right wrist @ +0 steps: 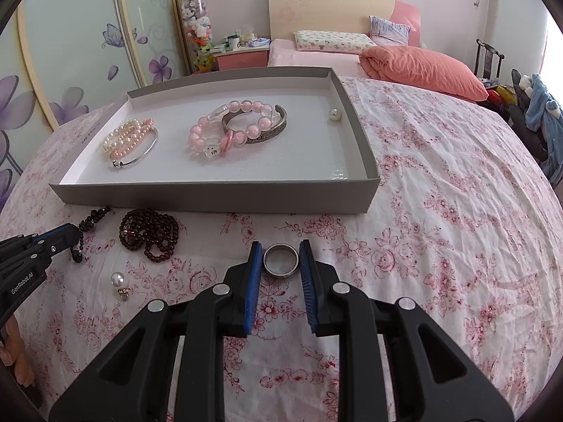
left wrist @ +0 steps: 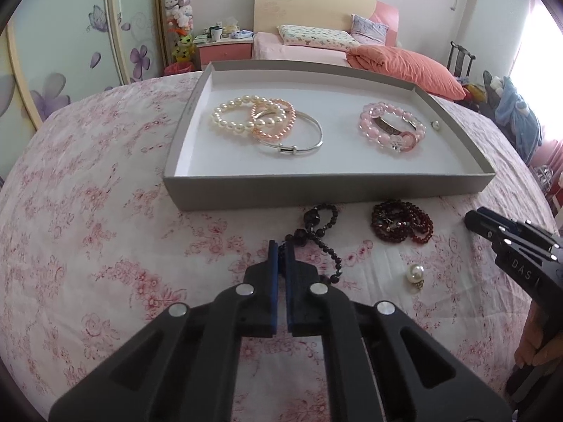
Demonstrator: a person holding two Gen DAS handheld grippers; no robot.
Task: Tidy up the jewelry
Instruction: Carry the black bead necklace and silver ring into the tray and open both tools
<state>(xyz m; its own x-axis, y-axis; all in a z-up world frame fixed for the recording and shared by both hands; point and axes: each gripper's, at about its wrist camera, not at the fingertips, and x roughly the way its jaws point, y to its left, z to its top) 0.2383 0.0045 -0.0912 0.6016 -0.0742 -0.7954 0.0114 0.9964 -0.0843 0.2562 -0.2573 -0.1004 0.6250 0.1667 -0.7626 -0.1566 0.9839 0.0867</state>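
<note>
A grey shallow box sits on the floral cloth and holds pearl and pink bead bracelets, a silver bangle, a pink crystal bracelet and a loose pearl. My left gripper is shut on a black bead string lying before the box. My right gripper is open around a silver ring on the cloth. It also shows at the right edge of the left wrist view.
A dark red bead bracelet and a pearl earring lie on the cloth in front of the box. A bed with an orange quilt stands behind the table.
</note>
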